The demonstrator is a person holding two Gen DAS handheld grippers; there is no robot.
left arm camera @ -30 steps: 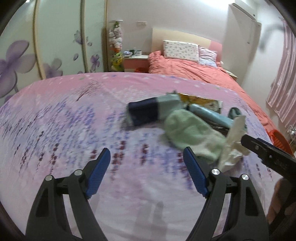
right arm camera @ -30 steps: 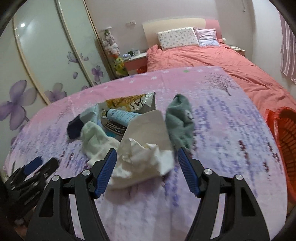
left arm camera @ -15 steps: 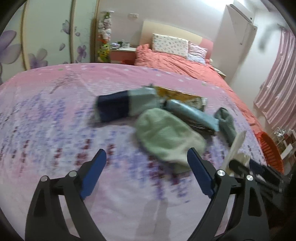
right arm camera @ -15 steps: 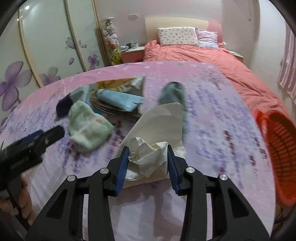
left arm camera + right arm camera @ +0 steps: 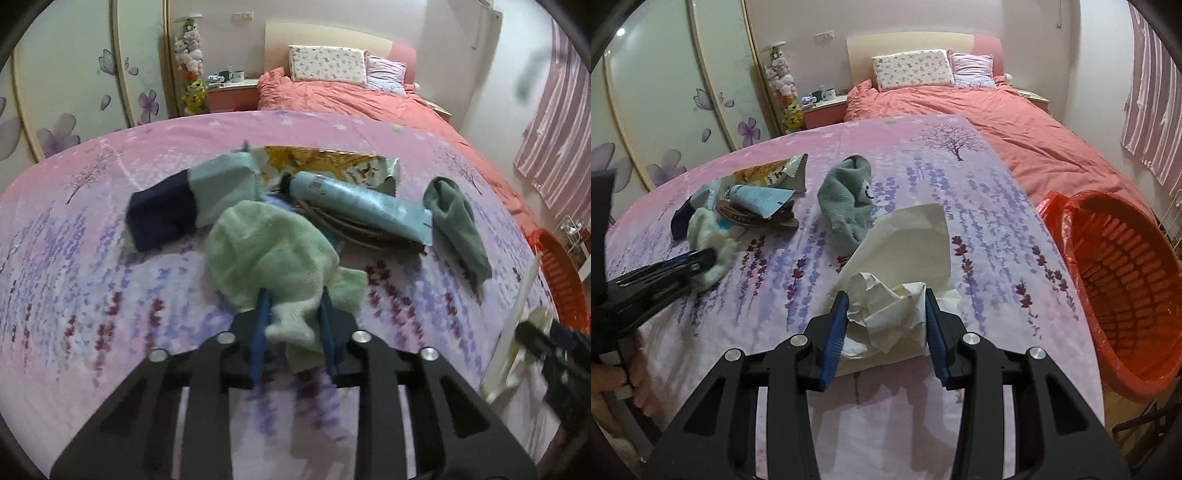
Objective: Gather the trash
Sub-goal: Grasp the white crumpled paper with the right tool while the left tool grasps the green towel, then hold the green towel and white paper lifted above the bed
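Observation:
My right gripper [image 5: 884,306] is shut on a crumpled white paper [image 5: 905,258] and holds it above the table, left of the red trash basket [image 5: 1115,280]. My left gripper [image 5: 293,314] is shut on the near edge of a pale green fluffy cloth [image 5: 269,247], which still lies on the table; it also shows in the right wrist view [image 5: 713,243]. Behind it lie a blue tube [image 5: 354,203], a yellow snack wrapper [image 5: 325,162], a navy and teal sock [image 5: 192,199] and a grey-green sock [image 5: 458,229].
The table has a pink cloth with purple flowers [image 5: 960,177]. The red basket stands off its right edge [image 5: 561,273]. A bed with a coral cover [image 5: 997,122] is behind, and wardrobe doors [image 5: 665,92] are at the left.
My left gripper moved forward and closed on the green cloth. My right gripper, shut on the paper since half a second ago, lifted it and swung right toward the red basket.

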